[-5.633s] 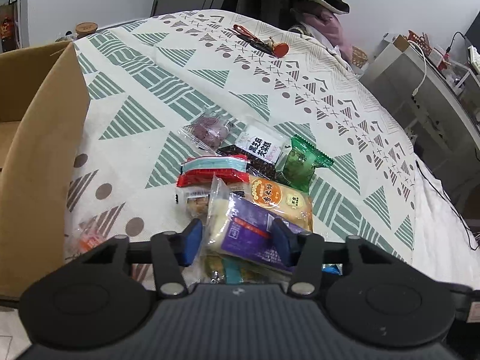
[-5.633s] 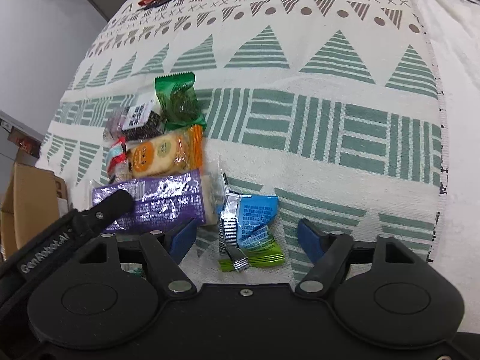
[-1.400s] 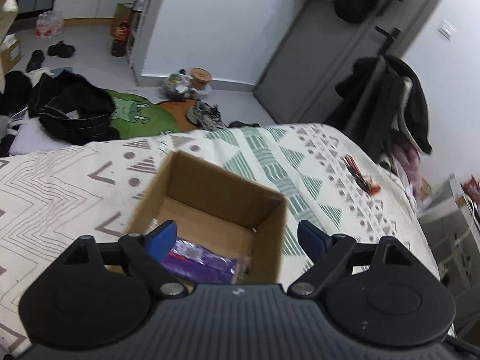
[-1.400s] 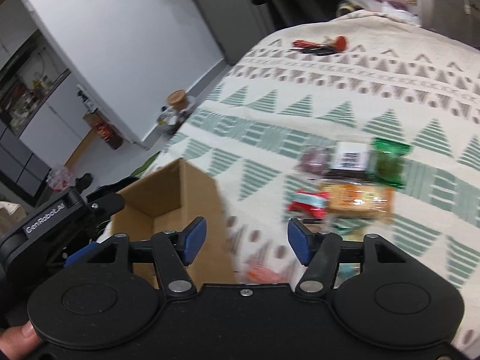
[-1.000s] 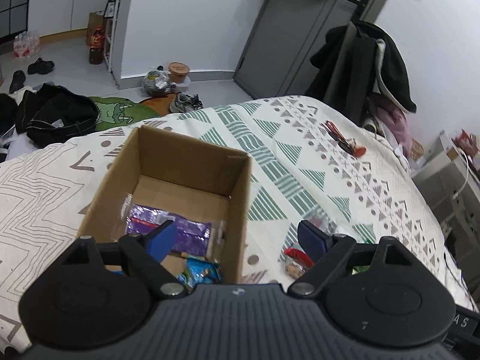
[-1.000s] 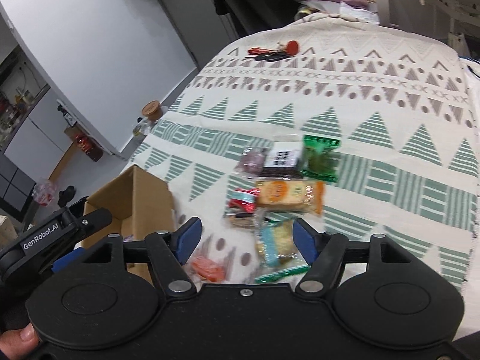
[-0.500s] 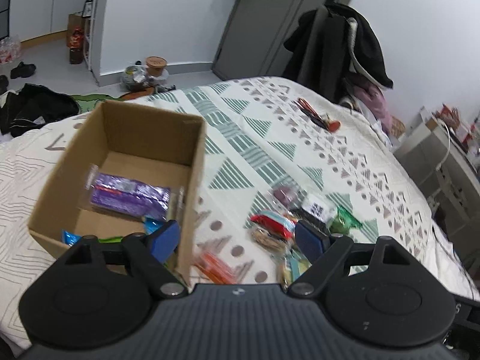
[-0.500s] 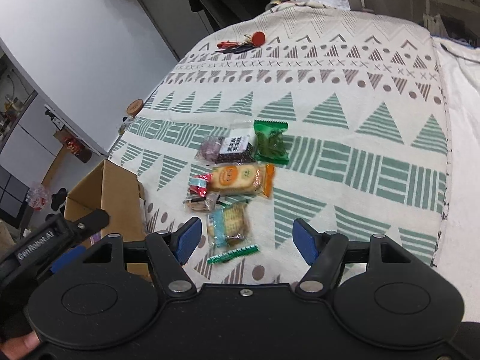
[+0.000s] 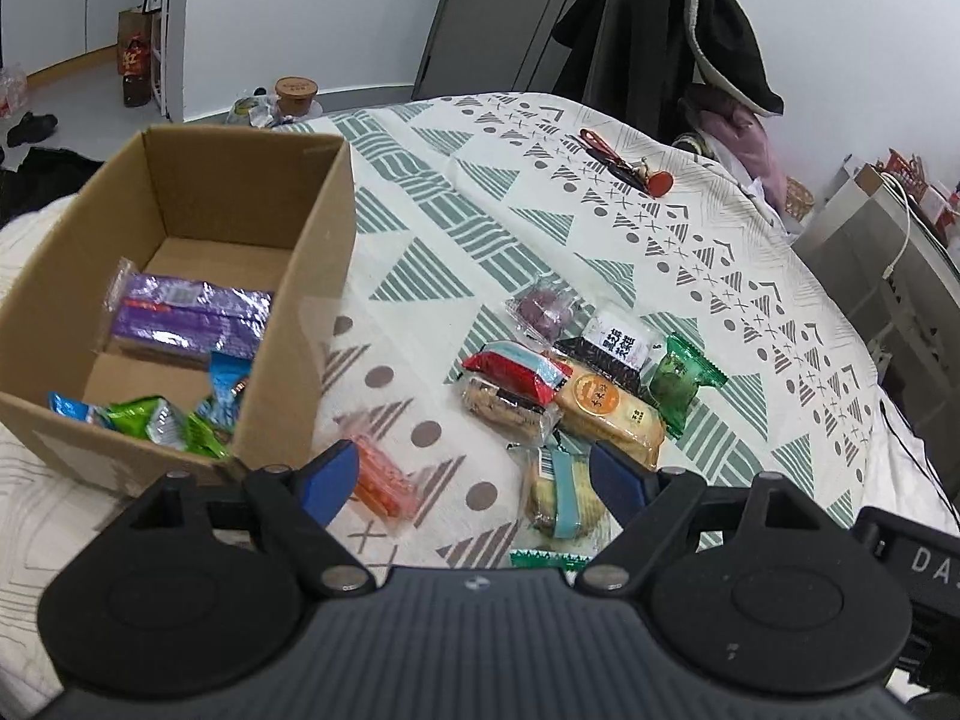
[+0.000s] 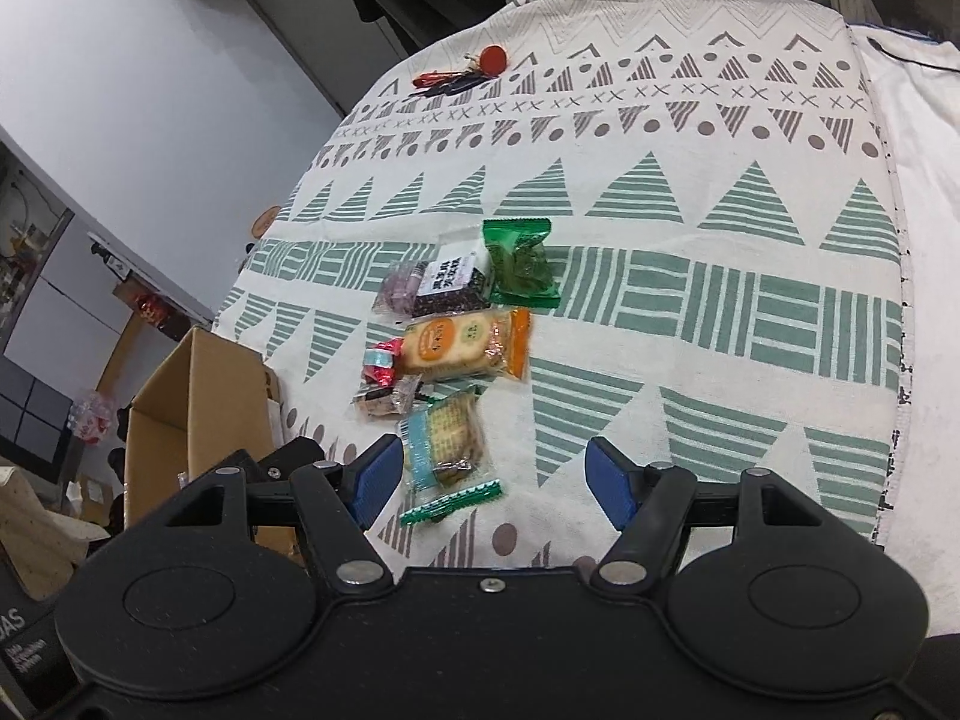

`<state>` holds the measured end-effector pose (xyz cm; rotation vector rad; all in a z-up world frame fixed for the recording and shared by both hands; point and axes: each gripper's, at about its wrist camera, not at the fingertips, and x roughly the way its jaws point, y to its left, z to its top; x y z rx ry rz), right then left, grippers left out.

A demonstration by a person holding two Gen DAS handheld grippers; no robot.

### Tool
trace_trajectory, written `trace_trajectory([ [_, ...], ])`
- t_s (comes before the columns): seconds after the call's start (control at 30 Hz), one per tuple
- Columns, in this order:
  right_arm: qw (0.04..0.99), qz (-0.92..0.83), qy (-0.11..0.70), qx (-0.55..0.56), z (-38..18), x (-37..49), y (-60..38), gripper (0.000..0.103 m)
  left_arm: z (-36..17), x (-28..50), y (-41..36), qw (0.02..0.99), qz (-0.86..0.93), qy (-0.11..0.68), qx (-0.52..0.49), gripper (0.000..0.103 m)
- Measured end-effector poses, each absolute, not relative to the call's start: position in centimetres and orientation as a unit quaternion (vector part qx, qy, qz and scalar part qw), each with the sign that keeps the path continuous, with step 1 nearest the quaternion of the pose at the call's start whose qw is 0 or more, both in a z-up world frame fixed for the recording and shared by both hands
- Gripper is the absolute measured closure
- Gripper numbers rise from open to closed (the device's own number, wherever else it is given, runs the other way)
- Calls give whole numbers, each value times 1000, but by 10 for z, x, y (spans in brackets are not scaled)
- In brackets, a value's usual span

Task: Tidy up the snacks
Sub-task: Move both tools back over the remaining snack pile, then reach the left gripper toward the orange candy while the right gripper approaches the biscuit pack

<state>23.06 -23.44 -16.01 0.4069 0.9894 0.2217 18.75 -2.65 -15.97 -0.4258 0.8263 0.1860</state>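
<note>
Surroundings: dark coats (image 9: 678, 30) hanging behind a bed under a cream blanket with green triangles (image 9: 456, 180), red-tagged keys (image 9: 624, 165) lying well beyond the snacks, nothing between either claw and the packets. Brown cardboard box (image 9: 300, 300), open-topped, left of the loose pile, holding one purple foil packet (image 9: 186, 324), blue wrappers and green wrappers. Loose on the blanket: one green pouch (image 10: 521, 264), one orange-labelled cracker pack (image 10: 462, 345), one clear cookie pack with blue band (image 10: 444, 444), one orange packet (image 9: 381, 480); left gripper (image 9: 471, 477) and right gripper (image 10: 492, 474) both spread apart, empty.
</note>
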Motion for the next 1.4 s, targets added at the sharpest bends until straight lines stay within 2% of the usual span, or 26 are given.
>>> trace_trajectory([
  [0.67,830,132,502,204,-192,253,-216,36,-191,192,-7,870,184,409,-207,21],
  [0.83,828,140,508,191,-200,256,-204,36,-208,198,-5,858,178,424,-230,47],
  [1.0,824,144,515,187,-207,261,-198,36,-219,204,-3,852,187,428,-235,47],
  [1.07,823,145,517,185,-210,264,-196,36,-222,204,-2,851,188,429,-239,59],
  [1.13,822,147,519,181,-213,266,-193,36,-221,203,-3,854,186,426,-235,78],
  [1.23,823,150,519,174,-216,269,-188,36,-219,202,-6,856,175,425,-238,83],
  [1.4,830,149,515,153,-219,274,-178,36,-212,200,-8,865,167,411,-233,86],
])
